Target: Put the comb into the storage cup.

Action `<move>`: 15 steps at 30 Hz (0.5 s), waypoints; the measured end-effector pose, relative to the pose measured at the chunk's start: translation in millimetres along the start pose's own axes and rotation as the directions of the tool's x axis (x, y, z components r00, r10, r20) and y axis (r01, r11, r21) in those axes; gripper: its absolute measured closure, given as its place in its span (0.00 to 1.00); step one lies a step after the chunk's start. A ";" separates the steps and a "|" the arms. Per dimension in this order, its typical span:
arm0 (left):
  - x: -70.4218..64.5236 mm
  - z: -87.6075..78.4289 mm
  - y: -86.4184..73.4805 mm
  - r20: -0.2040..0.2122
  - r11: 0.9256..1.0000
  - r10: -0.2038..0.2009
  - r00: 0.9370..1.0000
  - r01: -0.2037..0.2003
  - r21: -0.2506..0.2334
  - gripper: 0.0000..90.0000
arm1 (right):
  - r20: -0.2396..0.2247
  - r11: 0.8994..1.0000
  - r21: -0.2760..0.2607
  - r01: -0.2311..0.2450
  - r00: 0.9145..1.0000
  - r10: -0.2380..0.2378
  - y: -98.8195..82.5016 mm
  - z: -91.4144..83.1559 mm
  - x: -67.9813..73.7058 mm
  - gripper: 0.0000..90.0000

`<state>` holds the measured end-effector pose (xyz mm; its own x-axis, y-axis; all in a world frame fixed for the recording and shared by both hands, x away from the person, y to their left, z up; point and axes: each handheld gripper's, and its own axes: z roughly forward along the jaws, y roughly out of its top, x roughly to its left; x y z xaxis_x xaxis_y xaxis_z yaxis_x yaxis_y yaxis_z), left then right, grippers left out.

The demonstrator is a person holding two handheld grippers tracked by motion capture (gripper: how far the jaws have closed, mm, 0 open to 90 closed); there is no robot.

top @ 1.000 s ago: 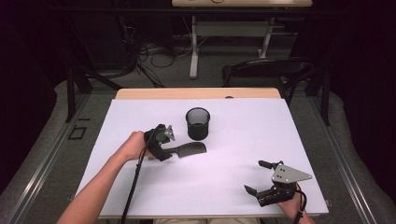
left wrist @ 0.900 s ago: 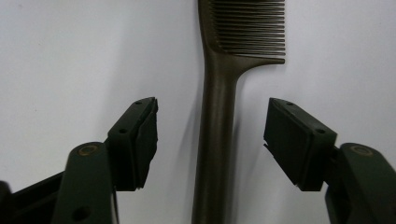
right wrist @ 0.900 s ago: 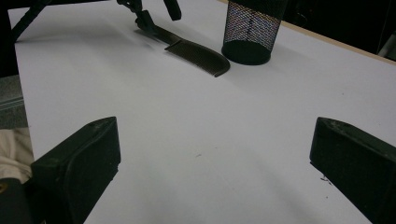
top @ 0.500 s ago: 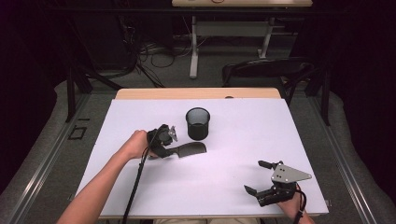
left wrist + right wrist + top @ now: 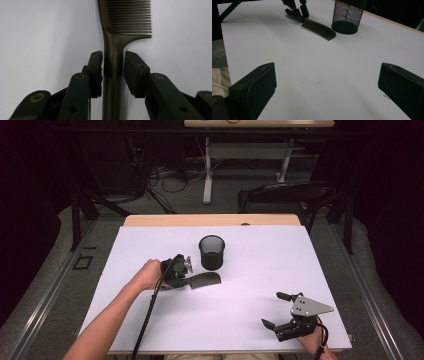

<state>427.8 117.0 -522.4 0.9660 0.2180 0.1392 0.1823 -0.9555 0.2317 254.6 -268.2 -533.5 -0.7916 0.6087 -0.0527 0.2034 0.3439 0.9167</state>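
A dark comb point(image 5: 205, 280) lies flat on the white table, teeth pointing right, just in front of a black mesh cup point(image 5: 211, 252). My left gripper point(image 5: 187, 281) lies low at the comb's handle end. In the left gripper view its jaws have just been closing, and both pads point(image 5: 96, 72) now meet the sides of the comb handle point(image 5: 113, 82). My right gripper point(image 5: 270, 309) rests open near the front right of the table with nothing between its fingers. From the right gripper view, the comb point(image 5: 319, 28), the cup point(image 5: 348, 17) and the left gripper point(image 5: 298, 11) sit farther off.
The table point(image 5: 300, 265) has a wooden strip along its far edge. A dark chair point(image 5: 285, 195) and desk legs stand on the floor beyond it. The left gripper's cable point(image 5: 147, 315) trails along the person's forearm.
The left gripper's jaws have drawn in around the comb's handle while the hand has barely shifted. The comb, the cup and the right gripper are where they were.
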 end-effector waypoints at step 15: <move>2.9 3.7 0.5 0.026 0.999 0.054 0.998 -0.054 0.006 0.80 | -0.001 1.000 0.003 0.002 1.000 -0.002 -0.4 -0.2 -0.2 0.02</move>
<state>431.4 116.4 -525.4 0.9789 0.1607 0.1266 0.1305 -0.9671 0.2181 254.5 -268.6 -533.8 -0.7927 0.6073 -0.0540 0.2037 0.3473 0.9154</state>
